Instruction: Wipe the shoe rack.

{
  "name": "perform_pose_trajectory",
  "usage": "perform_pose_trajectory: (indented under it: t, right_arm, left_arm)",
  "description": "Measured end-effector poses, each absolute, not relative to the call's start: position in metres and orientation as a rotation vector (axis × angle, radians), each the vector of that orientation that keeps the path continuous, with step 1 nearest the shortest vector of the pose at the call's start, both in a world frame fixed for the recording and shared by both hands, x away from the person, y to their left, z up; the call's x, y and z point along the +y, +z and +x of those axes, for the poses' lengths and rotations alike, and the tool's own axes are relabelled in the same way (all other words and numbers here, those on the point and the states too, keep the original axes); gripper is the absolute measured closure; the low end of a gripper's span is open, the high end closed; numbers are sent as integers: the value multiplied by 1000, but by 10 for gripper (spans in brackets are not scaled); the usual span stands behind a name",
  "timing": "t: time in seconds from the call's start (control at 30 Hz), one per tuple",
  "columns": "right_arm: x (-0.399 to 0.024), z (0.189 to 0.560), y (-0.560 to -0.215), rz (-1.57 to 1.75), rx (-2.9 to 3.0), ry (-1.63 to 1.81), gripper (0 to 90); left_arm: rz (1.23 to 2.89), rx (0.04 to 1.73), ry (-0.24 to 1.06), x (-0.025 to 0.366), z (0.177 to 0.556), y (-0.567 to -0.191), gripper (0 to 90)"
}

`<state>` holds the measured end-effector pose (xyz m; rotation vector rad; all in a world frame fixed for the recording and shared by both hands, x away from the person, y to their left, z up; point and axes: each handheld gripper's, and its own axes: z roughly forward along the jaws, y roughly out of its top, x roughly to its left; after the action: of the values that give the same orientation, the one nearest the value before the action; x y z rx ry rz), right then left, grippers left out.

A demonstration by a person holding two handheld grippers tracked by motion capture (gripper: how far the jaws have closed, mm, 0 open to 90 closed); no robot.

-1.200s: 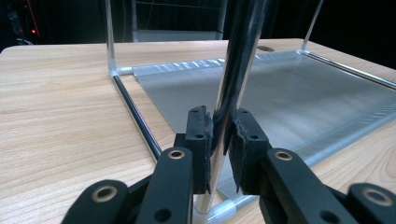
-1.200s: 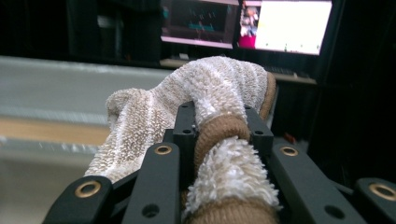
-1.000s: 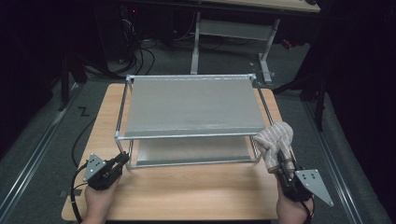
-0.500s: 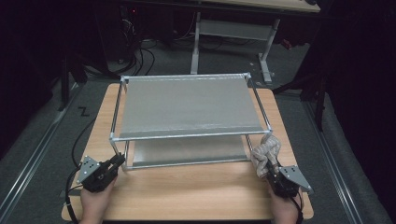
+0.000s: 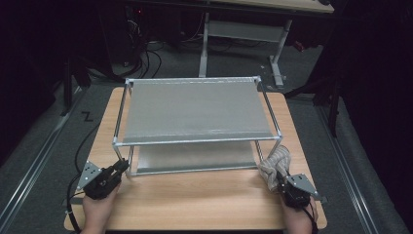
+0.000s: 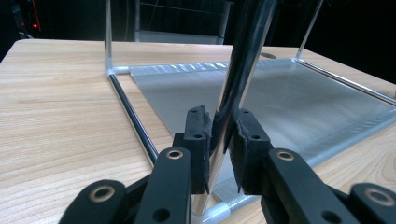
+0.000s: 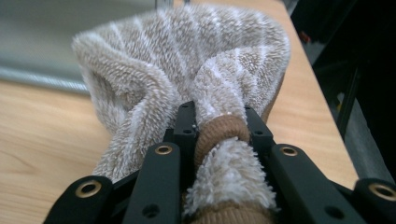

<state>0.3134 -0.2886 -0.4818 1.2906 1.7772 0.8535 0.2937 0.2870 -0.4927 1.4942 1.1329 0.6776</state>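
Towel (image 7: 187, 65): soft, light, bunched in right tool (image 7: 219, 123); left tool (image 6: 219, 135) clamps the stiff, probably slippery rack leg (image 6: 243, 60).

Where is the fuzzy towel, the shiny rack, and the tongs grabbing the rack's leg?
Fuzzy towel (image 7: 187, 60): right gripper view, on its striped bunched top.
Shiny rack (image 5: 195, 112): high view, on its top shelf.
Left tongs (image 6: 223, 140): left gripper view, between the tips clamped on the rack's leg.

A wooden table (image 5: 195, 200) bears a two-tier metal rack (image 5: 195, 114) and a bunched towel (image 5: 274, 165)
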Motion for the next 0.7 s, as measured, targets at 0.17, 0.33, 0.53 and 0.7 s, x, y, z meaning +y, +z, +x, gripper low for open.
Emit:
perform_pose_trajectory:
  t: [0.17, 0.33, 0.53, 0.7]
  right_arm:
    - [-285, 303, -465, 1245, 1703, 948, 735]
    - [-282, 292, -446, 1197, 1614, 1055, 735]
    - [-279, 279, -420, 1134, 1486, 1189, 735]
    - [-274, 281, -418, 1121, 1510, 1190, 735]
  left_arm:
    - [1489, 1137, 676, 287, 294, -494, 767]
    - [1490, 1136, 679, 287, 292, -494, 766]
    - [1495, 1136, 684, 287, 292, -495, 765]
    - [1498, 1135, 681, 288, 293, -495, 764]
